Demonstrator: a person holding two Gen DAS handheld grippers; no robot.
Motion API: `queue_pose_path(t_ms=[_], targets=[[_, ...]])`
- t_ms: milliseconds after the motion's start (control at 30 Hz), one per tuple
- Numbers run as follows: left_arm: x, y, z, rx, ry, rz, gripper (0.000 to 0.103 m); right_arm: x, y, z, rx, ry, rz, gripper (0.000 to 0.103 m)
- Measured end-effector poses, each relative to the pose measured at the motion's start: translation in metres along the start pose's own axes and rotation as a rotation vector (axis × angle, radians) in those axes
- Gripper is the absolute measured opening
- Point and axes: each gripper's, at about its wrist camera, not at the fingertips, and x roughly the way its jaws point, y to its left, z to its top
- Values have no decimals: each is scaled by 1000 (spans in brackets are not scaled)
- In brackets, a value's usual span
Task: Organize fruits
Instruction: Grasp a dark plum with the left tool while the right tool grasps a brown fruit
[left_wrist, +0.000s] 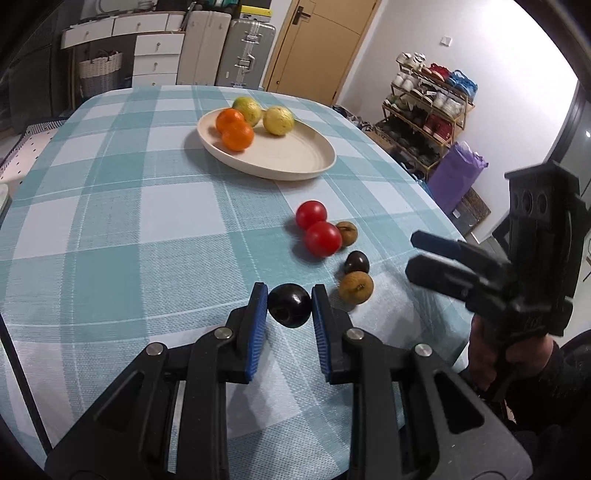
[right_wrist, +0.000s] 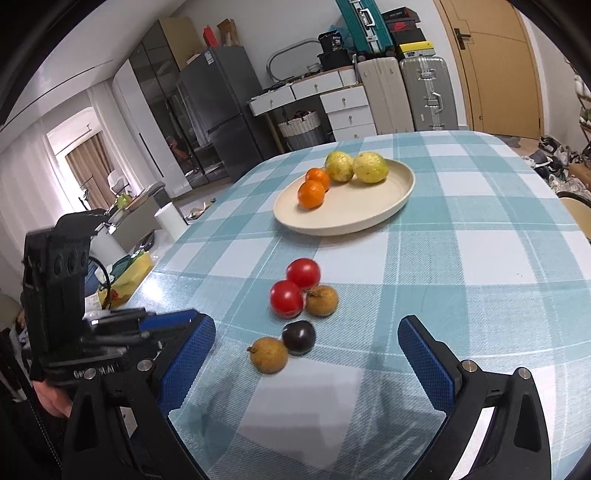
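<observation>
Checked tablecloth (left_wrist: 110, 206) fills both views, where the left gripper (left_wrist: 289, 302) pinches a dark plum (left_wrist: 289, 305) low in frame by its sides only, so it may slip before reaching the plate (left_wrist: 295, 155), while the right gripper (right_wrist: 306, 354) gapes wide and holds nothing.

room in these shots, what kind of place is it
Most likely a lived-in home, a dining area: a table with a checked cloth holding a fruit plate, a shoe rack by the door, and a fridge with suitcases along the wall.
</observation>
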Motion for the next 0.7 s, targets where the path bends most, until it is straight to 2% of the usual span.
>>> queue_pose_path(t_ms=[267, 333, 433, 533, 600, 700], targets=[[-5, 6, -3, -12, -6, 2, 21, 13, 18, -12, -17, 42, -2, 101], [-5, 6, -4, -15, -5, -1, 21, 18, 20, -14, -13, 55, 0, 98], [-6, 7, -5, -16, -5, -2, 22, 24, 22, -17, -9, 74, -3, 89], [-7, 8, -6, -20, -6, -7, 21, 29, 26, -18, -16, 82, -39, 76], [-6, 9, -6, -23, -3, -5, 22, 32, 28, -19, -20, 90, -50, 62], [-5, 11, -7, -26, 0, -4, 22, 34, 31, -20, -25, 92, -60, 55]])
